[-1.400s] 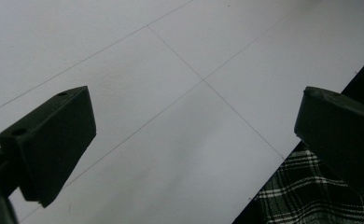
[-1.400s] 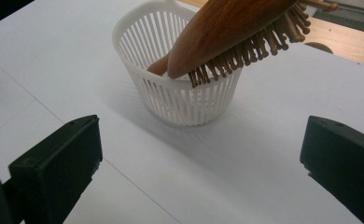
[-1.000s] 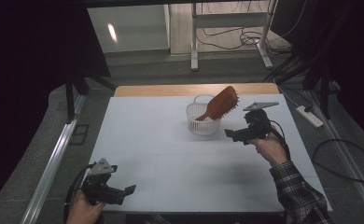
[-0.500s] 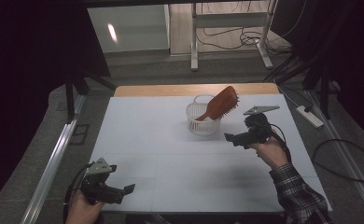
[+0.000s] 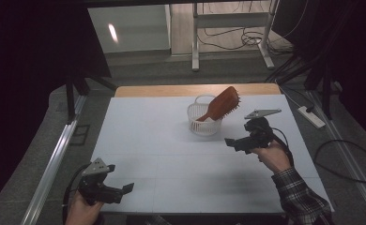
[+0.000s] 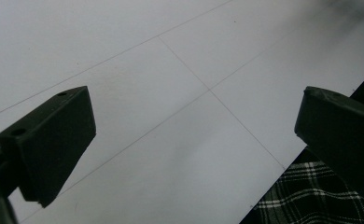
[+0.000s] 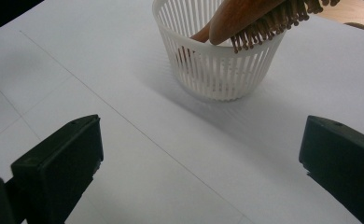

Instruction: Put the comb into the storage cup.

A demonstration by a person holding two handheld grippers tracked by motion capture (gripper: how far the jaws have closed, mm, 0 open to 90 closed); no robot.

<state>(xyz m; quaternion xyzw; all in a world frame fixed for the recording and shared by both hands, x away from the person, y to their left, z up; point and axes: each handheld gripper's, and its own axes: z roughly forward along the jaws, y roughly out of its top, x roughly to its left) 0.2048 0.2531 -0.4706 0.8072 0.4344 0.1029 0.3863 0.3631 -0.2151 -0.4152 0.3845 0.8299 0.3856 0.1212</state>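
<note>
Nearest, at table (image 5: 171, 159) front edge: left gripper (image 5: 125, 188), jaws apart, empty. Mid-table, right: right gripper (image 5: 229, 141), jaws wide, empty. Beyond it: white slatted basket (image 5: 203, 121) holding wooden hairbrush (image 5: 222, 104), handle down, head tilted over rim.

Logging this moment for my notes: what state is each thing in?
Brush: handle down in the basket, head leaning out over the rim.
Basket: upright on the table.
Left claw: open, holding nothing.
Right claw: open, holding nothing, apart from the basket.

white basket (image 5: 204, 122), brown hairbrush (image 5: 223, 103), plaid sleeve (image 5: 298, 194)
</note>
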